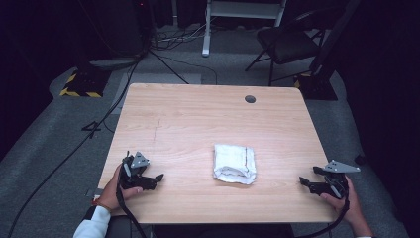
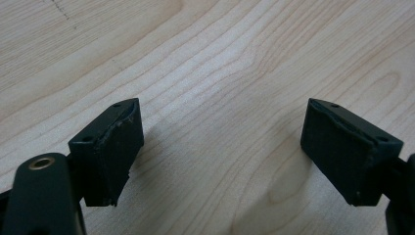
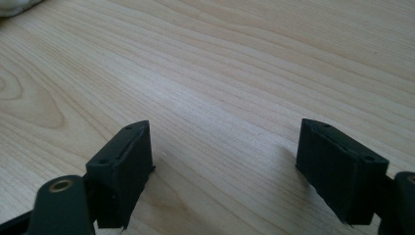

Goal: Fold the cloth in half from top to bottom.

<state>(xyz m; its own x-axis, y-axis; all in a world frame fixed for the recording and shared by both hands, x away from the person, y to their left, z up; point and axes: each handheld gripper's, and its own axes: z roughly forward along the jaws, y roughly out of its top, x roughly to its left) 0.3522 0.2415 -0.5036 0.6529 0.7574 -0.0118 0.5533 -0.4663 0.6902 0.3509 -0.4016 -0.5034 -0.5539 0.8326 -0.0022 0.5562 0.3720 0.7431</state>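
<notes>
A white cloth (image 1: 234, 163), folded into a thick square with a dark stripe near one edge, lies on the wooden table (image 1: 198, 124) slightly right of centre toward the front. My left gripper (image 1: 148, 179) rests at the front left of the table, held by a hand, well left of the cloth. In the left gripper view my left gripper (image 2: 222, 152) stands open over bare wood. My right gripper (image 1: 308, 184) sits at the front right edge, right of the cloth. My right gripper (image 3: 225, 169) is open too, and a corner of the cloth (image 3: 14, 6) shows at the top left.
A round grommet hole (image 1: 250, 99) sits near the table's far edge. Beyond the table are a black chair (image 1: 287, 44), a white stand (image 1: 237, 15) and cables on the grey floor. A yellow-black striped block (image 1: 81, 87) lies at the far left.
</notes>
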